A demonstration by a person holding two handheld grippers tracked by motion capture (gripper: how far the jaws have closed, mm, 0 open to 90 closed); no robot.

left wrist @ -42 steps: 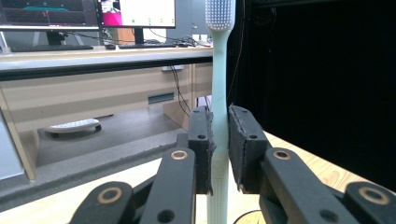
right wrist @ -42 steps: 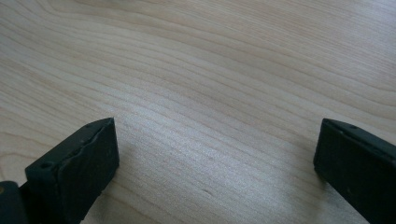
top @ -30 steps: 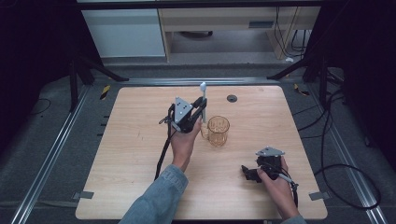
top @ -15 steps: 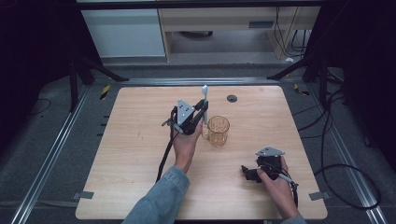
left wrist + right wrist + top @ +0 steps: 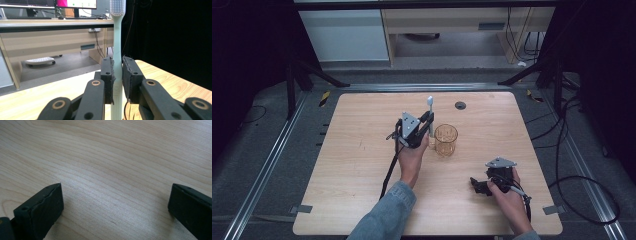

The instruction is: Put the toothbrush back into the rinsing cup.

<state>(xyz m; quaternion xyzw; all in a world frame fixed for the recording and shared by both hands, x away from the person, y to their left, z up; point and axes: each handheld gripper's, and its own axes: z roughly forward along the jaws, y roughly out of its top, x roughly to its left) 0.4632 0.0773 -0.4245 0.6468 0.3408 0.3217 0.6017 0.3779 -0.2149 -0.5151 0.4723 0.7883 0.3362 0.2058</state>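
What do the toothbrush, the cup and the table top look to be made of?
Toothbrush: pale, matte handle, probably plastic, with fine moulded bristles.
Cup: see-through amber, glossy; glass or clear plastic, can't tell which.
Table top: light wood grain, smooth satin sheen; wood or wood-look laminate.

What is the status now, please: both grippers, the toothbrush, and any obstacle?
Left gripper shut on toothbrush, upright, bristles up, beside the amber cup. Right gripper open, low over bare table. Nothing in the way.

Pale toothbrush upright, bristles up, just beside amber cup.
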